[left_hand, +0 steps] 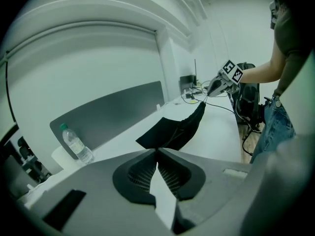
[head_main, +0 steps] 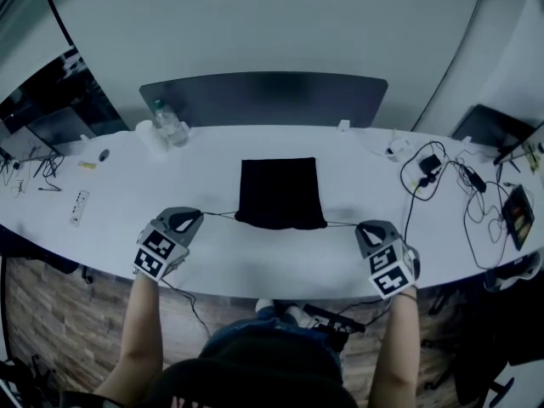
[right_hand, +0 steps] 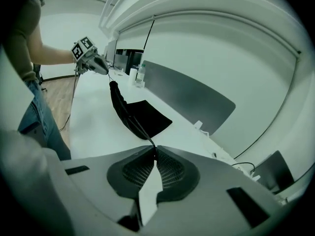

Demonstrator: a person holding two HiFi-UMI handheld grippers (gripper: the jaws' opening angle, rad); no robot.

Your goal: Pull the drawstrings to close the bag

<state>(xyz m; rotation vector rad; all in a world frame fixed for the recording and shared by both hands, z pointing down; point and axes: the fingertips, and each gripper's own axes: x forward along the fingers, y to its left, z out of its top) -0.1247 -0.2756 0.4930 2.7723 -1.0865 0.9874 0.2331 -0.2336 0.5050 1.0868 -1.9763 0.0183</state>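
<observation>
A black drawstring bag [head_main: 280,192] lies flat in the middle of the white table [head_main: 255,262], its gathered mouth toward me. A thin black drawstring [head_main: 218,215] runs from the mouth's left end to my left gripper [head_main: 194,218], which is shut on it. Another drawstring [head_main: 342,224] runs from the right end to my right gripper [head_main: 364,229], shut on that cord. Both cords look taut. In the left gripper view the bag [left_hand: 170,131] lies just past the closed jaws. In the right gripper view the cord [right_hand: 141,130] leads from the bag [right_hand: 140,114] into the closed jaws.
A water bottle [head_main: 168,124] and a white roll [head_main: 146,134] stand at the back left, before a grey divider panel [head_main: 263,96]. Tangled cables and chargers [head_main: 433,172] lie at the right, with a dark device [head_main: 518,215] beyond. A small white remote [head_main: 78,206] lies at the left.
</observation>
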